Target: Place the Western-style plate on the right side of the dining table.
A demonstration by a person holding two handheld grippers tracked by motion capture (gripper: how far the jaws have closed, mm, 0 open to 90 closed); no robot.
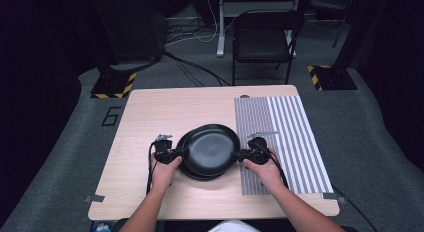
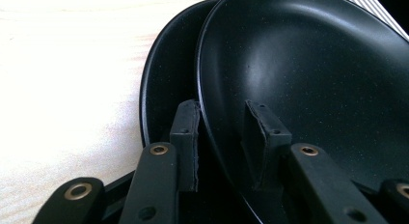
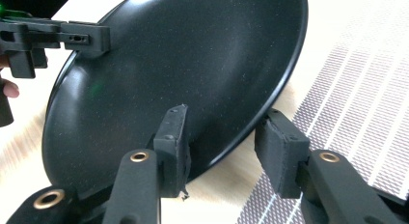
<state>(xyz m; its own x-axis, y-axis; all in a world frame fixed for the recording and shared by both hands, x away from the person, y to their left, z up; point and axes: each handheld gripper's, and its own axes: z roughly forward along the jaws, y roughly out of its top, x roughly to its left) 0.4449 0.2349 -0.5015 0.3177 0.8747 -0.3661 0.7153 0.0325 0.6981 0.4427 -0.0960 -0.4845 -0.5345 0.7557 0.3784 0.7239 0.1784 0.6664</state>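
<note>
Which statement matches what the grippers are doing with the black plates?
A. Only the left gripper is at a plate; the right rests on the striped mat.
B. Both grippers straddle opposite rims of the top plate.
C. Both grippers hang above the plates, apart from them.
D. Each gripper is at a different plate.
B: the left gripper and right gripper each have jaws on either side of the top plate rim, at opposite edges, above a second plate.

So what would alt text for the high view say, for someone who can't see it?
A person's two hands hold tongs on opposite edges of the top black plate, which sits on another black plate, on a light wooden table. The left tongs and right tongs straddle the rim; a striped mat lies to the right.
</note>
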